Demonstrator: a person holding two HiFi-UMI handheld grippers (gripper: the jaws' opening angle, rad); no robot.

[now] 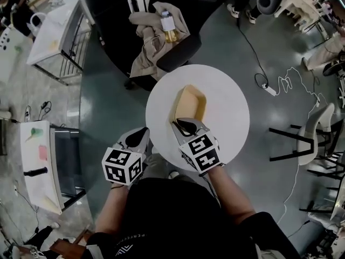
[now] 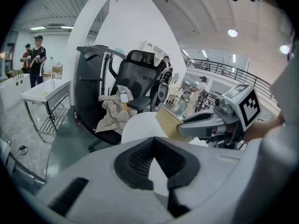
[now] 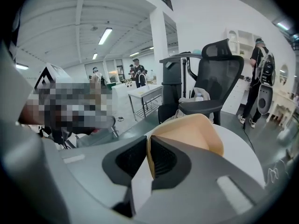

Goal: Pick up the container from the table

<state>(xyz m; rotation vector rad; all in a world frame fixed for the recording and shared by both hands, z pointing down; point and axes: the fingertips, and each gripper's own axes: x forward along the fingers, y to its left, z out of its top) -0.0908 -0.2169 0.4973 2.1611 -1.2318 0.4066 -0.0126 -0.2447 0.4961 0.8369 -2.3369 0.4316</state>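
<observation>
A tan, open-topped container hangs tilted over the round white table, lifted at its near end. My right gripper is shut on the container's near wall, and in the right gripper view that thin wall runs between the black pads while the container's body spreads out ahead. My left gripper hovers at the table's left edge, apart from the container. Its pads meet at the tips with nothing between them. From the left gripper view the container shows beside the right gripper.
A black office chair stands behind the table, draped with a beige cloth and carrying a small bottle. A power strip and cable lie on the floor at right, near dark chairs. White benches stand left.
</observation>
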